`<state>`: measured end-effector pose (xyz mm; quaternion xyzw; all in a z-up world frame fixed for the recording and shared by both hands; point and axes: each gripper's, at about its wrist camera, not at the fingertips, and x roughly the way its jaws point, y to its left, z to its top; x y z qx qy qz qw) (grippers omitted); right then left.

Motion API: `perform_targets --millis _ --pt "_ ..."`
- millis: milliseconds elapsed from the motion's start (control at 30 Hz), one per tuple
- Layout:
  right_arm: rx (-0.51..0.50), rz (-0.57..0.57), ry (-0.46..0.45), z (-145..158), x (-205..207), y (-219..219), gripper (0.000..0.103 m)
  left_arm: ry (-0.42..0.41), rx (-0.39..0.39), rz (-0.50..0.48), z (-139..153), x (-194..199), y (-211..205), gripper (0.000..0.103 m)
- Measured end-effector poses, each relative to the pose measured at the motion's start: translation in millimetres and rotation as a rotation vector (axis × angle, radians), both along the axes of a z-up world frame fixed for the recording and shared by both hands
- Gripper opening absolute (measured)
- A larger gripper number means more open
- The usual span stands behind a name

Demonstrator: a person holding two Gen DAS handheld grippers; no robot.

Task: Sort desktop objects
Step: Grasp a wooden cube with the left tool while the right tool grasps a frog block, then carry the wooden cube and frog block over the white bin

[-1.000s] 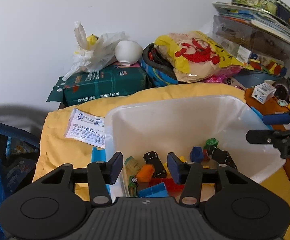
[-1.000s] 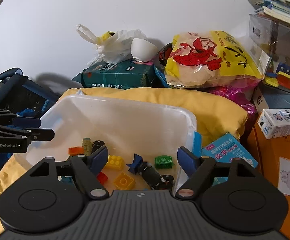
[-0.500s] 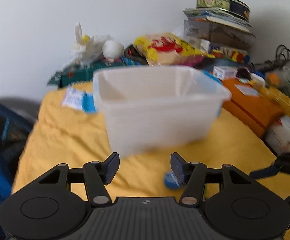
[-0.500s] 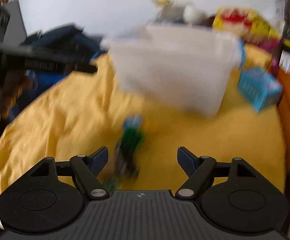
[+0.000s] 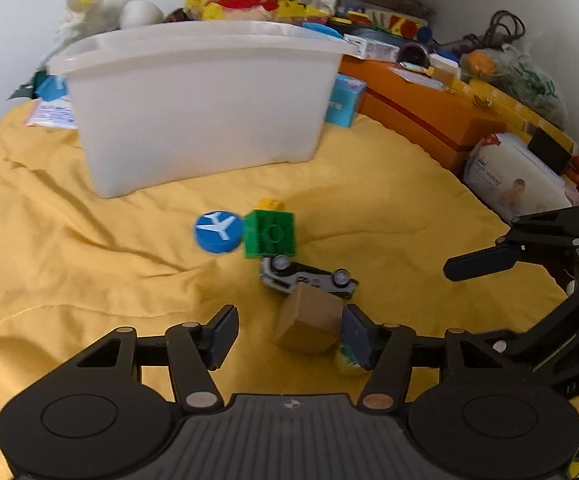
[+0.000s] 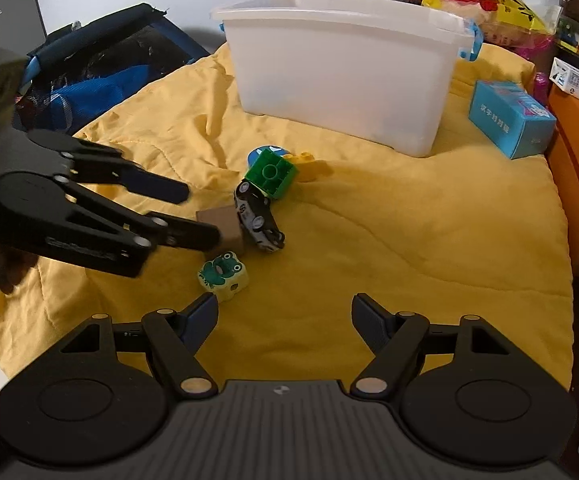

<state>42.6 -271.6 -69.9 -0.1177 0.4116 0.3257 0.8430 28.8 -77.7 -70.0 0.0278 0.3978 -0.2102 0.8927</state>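
The left gripper [image 5: 289,334] has its jaws apart and closing, with a plain brown block [image 5: 309,324] between them; the block sits against the right-hand pad, while a clear gap remains to the left-hand pad, so nothing is clamped. In the right wrist view the same left gripper [image 6: 199,216] reaches in from the left, one finger touching the brown block [image 6: 225,226]. The right gripper [image 6: 285,320] hangs with its jaws wide apart and nothing between them, only bare yellow blanket [image 6: 409,240] ahead of it. A pale block with a green frog [image 6: 223,274] lies just in front of its left finger. Beyond the brown block a small black and white toy car [image 6: 259,222] lies tipped on its side, touching the block; a green studded brick [image 6: 271,174] leans on the car's far end, with a blue airplane disc [image 5: 219,232] and a small yellow brick [image 6: 305,164] just beside it. The pile is tight, but open blanket lies all round it, widest to the right. Farther back stands a white plastic bin [image 6: 341,68], well apart from the toys, with a blue carton [image 6: 509,118] near its right corner. An orange box [image 5: 429,116] borders the blanket on the right and a dark blue bag [image 6: 101,64] on the left.
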Motion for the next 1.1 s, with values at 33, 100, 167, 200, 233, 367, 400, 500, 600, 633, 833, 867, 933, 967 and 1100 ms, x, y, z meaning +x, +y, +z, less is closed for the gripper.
perform_targets --millis 33,100,167,200,233,367,400,500,600,633,833,867,933,967,1100 --pt "0.001 -0.004 0.002 -2 -2 1 0.077 0.001 0.009 -0.011 -2 0 -4 0.054" --pt "0.003 -0.004 0.004 -4 -3 3 0.077 0.019 -0.001 -0.033 -7 1 -6 0.050" --pt "0.003 0.007 0.001 -5 -3 6 0.077 0.017 -0.009 -0.033 -10 1 -6 0.050" --pt "0.000 0.014 -0.002 -6 -4 7 0.077 0.017 -0.015 -0.036 -10 1 -6 0.045" --pt "-0.004 0.019 -0.005 -7 -4 9 0.077 0.018 -0.023 -0.037 -9 2 -4 0.038" --pt "-0.022 0.052 -0.017 -11 -6 16 0.070 0.003 -0.012 -0.015 -7 1 8 0.034" --pt "-0.028 0.063 -0.022 -12 -6 19 0.066 0.002 -0.009 0.000 -6 1 13 0.034" --pt "-0.025 0.090 -0.028 -15 -4 26 0.064 0.000 -0.017 0.065 0 0 31 0.034" --pt "-0.019 0.115 -0.038 -19 -1 37 0.064 0.001 -0.018 0.110 5 -3 48 0.034" --pt "-0.021 0.123 -0.037 -21 0 41 0.061 0.002 -0.014 0.121 5 -3 52 0.034" --pt "-0.018 0.156 -0.021 -18 2 53 0.036 0.000 -0.015 0.183 15 -9 68 0.034" --pt "-0.007 0.148 -0.023 -14 2 50 0.036 -0.007 -0.018 0.196 20 -9 70 0.034" --pt "0.036 0.113 -0.036 3 3 42 0.037 -0.020 -0.027 0.214 31 -6 75 0.034" --pt "0.063 0.095 -0.042 13 5 38 0.037 -0.032 -0.031 0.219 38 -4 76 0.034" --pt "0.154 0.028 -0.112 60 26 26 0.037 -0.083 -0.034 0.233 70 16 80 0.035"
